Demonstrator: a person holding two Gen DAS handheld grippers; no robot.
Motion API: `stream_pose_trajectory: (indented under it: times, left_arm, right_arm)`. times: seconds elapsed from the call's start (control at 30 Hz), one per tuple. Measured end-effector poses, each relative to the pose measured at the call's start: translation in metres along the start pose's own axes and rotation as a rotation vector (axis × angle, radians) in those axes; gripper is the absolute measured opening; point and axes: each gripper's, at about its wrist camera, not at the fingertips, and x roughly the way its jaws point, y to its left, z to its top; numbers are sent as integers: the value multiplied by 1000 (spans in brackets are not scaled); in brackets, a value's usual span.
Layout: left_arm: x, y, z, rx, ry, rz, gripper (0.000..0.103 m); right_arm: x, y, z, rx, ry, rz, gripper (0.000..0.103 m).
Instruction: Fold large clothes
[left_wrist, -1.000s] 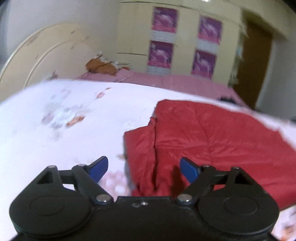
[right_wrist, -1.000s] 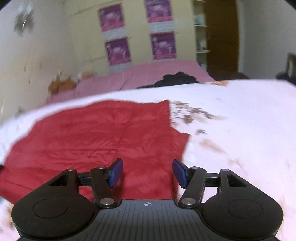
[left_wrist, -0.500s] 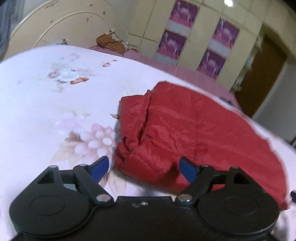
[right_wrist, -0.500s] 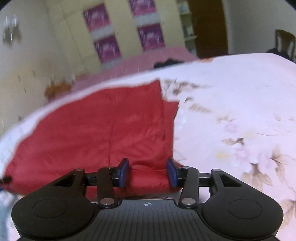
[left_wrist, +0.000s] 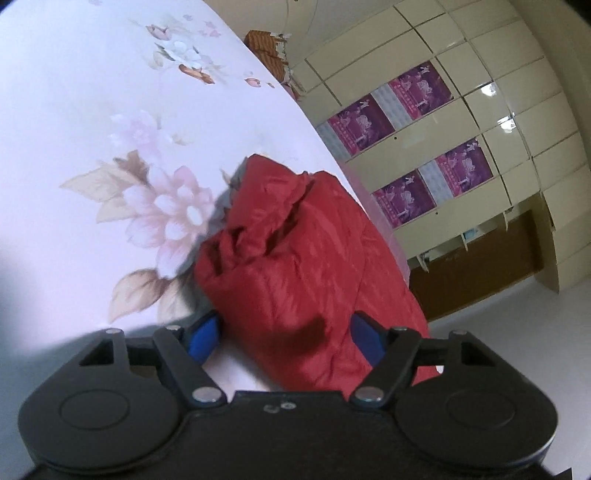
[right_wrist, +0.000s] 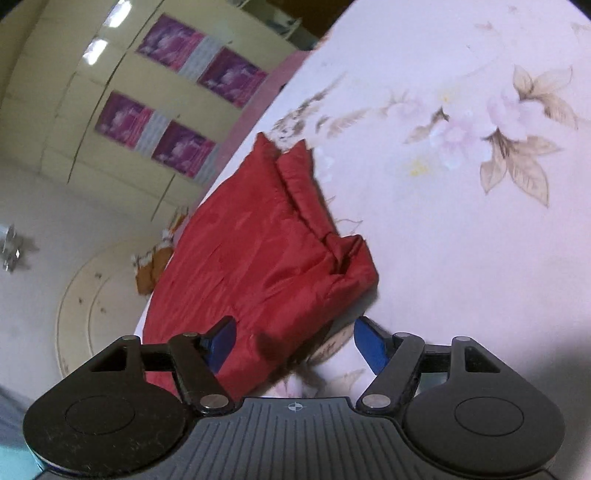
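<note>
Red jacket (left_wrist: 295, 266) laid folded on flowered bed (left_wrist: 92, 110), left gripper (left_wrist: 284, 338) closing around one corner, not yet clamped, right gripper (right_wrist: 293, 341) opening, released, another corner between its jaws

The right gripper (right_wrist: 293, 341), black with blue pads (right_wrist: 371, 345), has its jaws opening around the near corner of a padded red garment (right_wrist: 258, 258), the pads not pressing on it. The garment lies folded on a white bedsheet with pale floral print (right_wrist: 461, 221). Beyond it stands a cream wardrobe with purple posters (right_wrist: 177, 85) and a cream rounded headboard (right_wrist: 96, 291).
</note>
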Motion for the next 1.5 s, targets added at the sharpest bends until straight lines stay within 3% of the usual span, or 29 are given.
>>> stream_pose_trajectory:
  times: [0.17,0.27,0.3,0.37,0.4,0.5,0.57,0.73,0.93,1.2,1.5]
  left_arm:
    - [19,-3,12,-2,-12,-5,71]
    - [30,-4,18,8,-10,-4,61]
    - [34,-4,21,7,-7,0,51]
    - [40,-1,25,-1,-3,-3,42]
    - [42,-1,26,9,3,-2,37]
    - [41,-7,24,50,7,-4,27]
    - [37,-10,23,61,0,-10,23]
    - [19,-17,10,75,12,-20,21]
    - [-16,-17,-30,66,34,-19,21]
    - [-69,-9,-87,74,41,-8,21]
    - [-118,-2,-129,72,23,14,21]
  right_arm:
    - [14,7,7,-15,-32,5,70]
    - [31,11,13,-40,-37,2,69]
    - [36,13,15,-53,-34,-3,56]
    - [48,13,20,-68,-24,-6,45]
    - [52,13,22,-77,-14,1,33]
    - [52,18,24,-136,-11,18,16]
    - [42,26,22,-194,-25,21,13]
    - [23,27,23,-240,-21,26,12]
    - [-22,7,19,-282,3,20,12]
    - [-91,-39,-1,-249,33,24,12]
    - [-134,-62,-12,-260,58,45,12]
